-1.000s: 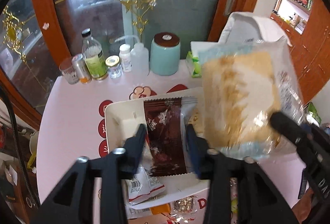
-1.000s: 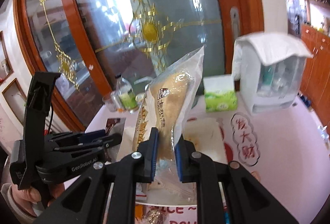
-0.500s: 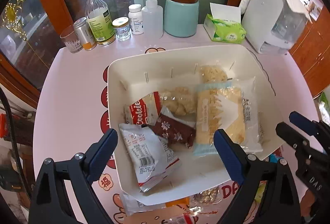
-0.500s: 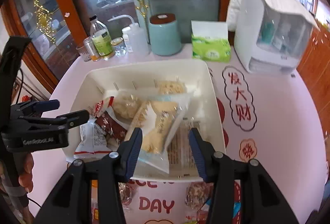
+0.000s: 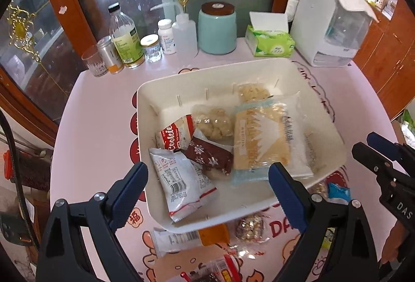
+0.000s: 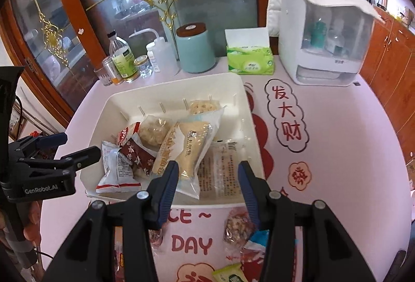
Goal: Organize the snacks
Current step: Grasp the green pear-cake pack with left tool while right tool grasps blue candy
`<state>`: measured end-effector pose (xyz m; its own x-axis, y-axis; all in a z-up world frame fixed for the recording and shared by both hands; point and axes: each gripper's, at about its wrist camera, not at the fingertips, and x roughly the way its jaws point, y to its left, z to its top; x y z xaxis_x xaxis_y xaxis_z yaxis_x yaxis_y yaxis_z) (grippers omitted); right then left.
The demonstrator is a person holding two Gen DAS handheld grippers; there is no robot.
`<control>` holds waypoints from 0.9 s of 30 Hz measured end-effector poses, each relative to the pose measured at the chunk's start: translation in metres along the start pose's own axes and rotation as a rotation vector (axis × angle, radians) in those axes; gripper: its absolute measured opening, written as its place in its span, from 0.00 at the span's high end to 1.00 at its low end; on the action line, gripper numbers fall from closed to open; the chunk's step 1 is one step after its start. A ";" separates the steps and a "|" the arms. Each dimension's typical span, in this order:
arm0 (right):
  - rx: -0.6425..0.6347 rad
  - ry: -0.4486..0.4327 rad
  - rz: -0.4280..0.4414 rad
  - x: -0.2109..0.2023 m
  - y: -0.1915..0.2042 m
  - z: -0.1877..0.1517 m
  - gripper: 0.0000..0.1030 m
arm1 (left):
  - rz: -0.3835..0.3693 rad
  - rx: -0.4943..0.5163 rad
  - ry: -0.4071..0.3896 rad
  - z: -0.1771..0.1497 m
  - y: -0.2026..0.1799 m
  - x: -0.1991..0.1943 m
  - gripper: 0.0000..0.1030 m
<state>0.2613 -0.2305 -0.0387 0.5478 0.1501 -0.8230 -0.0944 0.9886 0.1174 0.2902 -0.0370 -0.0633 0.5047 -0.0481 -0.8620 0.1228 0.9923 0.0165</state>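
- Left gripper [image 5: 207,188]: jaws spread wide, nothing between them; it hovers over the near left corner of the white bin [image 5: 321,110], its blue-padded fingers framing the snacks below.
- Right gripper [image 6: 208,186]: jaws likewise wide apart and empty, poised above the bin's near rim.
- White bin: sits mid-table on the pink tablecloth [image 5: 98,126]; its near wall is partly covered by both grippers.
- Contents of the bin: a large clear-wrapped cake packet [image 5: 262,139] lies right of centre, overlapping a flat transparent packet [image 6: 223,170] whose print is too small to read. Left of it lie a dark red packet [image 5: 210,156], a white packet with a barcode [image 5: 181,183] and a red-and-white cookie packet [image 5: 176,135], overlapping one another. Two clear-wrapped puffed snacks [image 5: 212,121] sit toward the far wall, one half hidden by the cake packet.
- Loose snacks outside the bin: a white-and-orange packet [image 5: 186,239] partly tucked under the near rim, a clear-wrapped nut cluster [image 6: 237,227] and a blue-wrapped piece [image 5: 337,191]; others are cut off at the lower edge and hard to make out.
- Background: teal canister [image 5: 217,27], tissue box [image 5: 269,40], bottles and jars [image 5: 124,40], white covered appliance [image 5: 329,22].
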 end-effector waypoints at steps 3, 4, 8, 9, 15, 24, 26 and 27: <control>0.000 -0.023 -0.004 -0.017 -0.010 -0.004 0.53 | -0.008 0.008 -0.034 -0.005 -0.010 -0.019 0.09; -0.002 -0.033 -0.010 -0.025 -0.014 -0.006 0.53 | -0.007 0.010 -0.043 -0.007 -0.013 -0.024 0.09; -0.008 -0.059 -0.034 -0.046 -0.031 -0.014 0.51 | -0.023 0.022 -0.059 -0.017 -0.032 -0.041 0.09; -0.007 -0.066 -0.042 -0.051 -0.037 -0.017 0.50 | -0.033 0.025 -0.060 -0.020 -0.038 -0.045 0.09; 0.012 -0.088 -0.079 -0.075 -0.069 -0.042 0.38 | -0.081 0.036 -0.049 -0.039 -0.079 -0.052 0.09; -0.039 -0.006 -0.102 -0.054 -0.106 -0.093 0.36 | -0.084 0.011 0.123 -0.093 -0.144 0.005 0.09; -0.058 0.017 -0.102 -0.044 -0.111 -0.105 0.36 | -0.079 -0.010 0.168 -0.106 -0.154 0.022 0.09; -0.064 0.027 -0.104 -0.039 -0.113 -0.108 0.36 | -0.079 -0.028 0.207 -0.114 -0.161 0.035 0.09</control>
<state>0.1608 -0.3492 -0.0802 0.5351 0.0453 -0.8436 -0.0917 0.9958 -0.0047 0.1903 -0.1851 -0.1541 0.3081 -0.1042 -0.9456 0.1295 0.9893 -0.0668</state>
